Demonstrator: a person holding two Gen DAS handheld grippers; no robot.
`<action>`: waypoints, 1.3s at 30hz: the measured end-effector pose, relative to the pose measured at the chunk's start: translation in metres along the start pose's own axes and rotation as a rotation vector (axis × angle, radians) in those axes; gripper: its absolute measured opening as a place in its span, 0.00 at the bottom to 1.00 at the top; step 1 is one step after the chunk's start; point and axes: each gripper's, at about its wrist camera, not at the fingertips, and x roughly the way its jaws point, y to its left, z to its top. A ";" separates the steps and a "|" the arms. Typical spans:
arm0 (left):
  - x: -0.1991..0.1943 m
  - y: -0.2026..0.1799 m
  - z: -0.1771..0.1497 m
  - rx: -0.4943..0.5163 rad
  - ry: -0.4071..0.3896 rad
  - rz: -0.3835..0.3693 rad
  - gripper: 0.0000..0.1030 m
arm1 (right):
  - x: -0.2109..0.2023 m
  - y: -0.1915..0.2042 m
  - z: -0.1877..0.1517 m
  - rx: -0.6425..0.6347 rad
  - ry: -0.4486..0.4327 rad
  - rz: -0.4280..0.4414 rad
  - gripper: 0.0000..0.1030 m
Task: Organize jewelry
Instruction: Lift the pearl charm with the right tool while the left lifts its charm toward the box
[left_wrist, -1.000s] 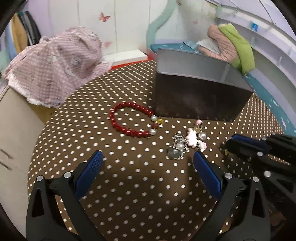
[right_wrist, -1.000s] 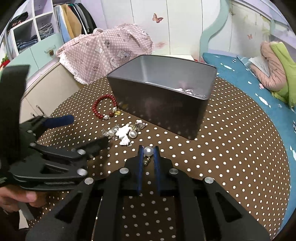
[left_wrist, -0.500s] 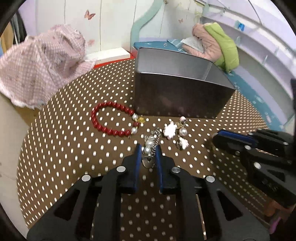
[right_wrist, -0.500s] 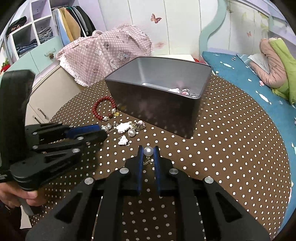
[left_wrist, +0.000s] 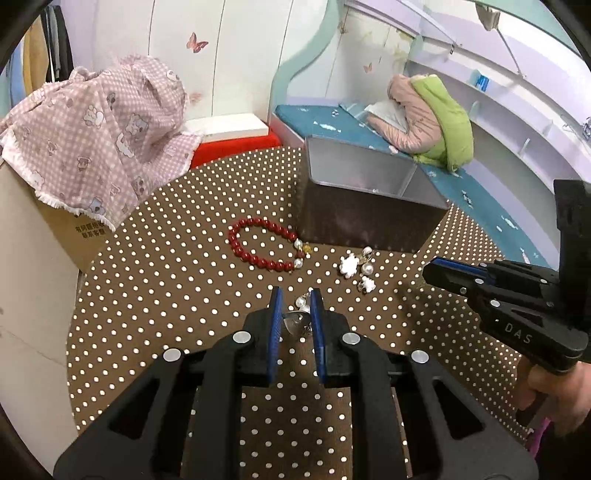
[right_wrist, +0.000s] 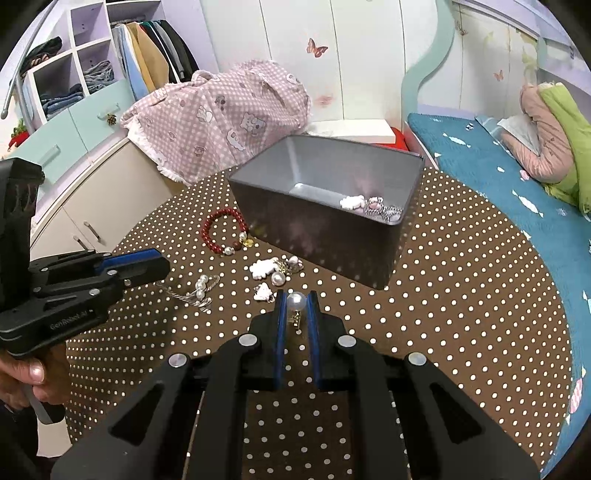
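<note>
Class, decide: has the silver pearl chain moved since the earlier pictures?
Yes. The left gripper has pinched the silver pearl chain and drawn it away from the grey box, leaving the white charms behind.

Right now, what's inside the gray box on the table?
Inside the gray box, near its right front corner, lie a white flower-shaped charm and a silvery beaded piece. The front wall hides the floor nearest the camera, so more may lie there.

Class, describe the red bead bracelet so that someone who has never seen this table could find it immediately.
Start at the dark grey rectangular metal box on the brown polka-dot tablecloth. By the box's near-left corner lies the red bead bracelet, a closed loop flat on the cloth. Unlike the white and pearl charms nearby, it is the only red piece, ending in two pearl beads.
</note>
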 end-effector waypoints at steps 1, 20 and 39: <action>-0.003 0.000 0.002 -0.002 -0.006 -0.003 0.15 | -0.003 0.001 0.001 -0.001 -0.005 0.001 0.09; -0.105 -0.026 0.088 0.096 -0.273 -0.059 0.15 | -0.074 0.020 0.069 -0.116 -0.194 0.021 0.09; -0.085 -0.056 0.186 0.110 -0.277 -0.193 0.15 | -0.065 0.001 0.139 -0.106 -0.194 0.009 0.09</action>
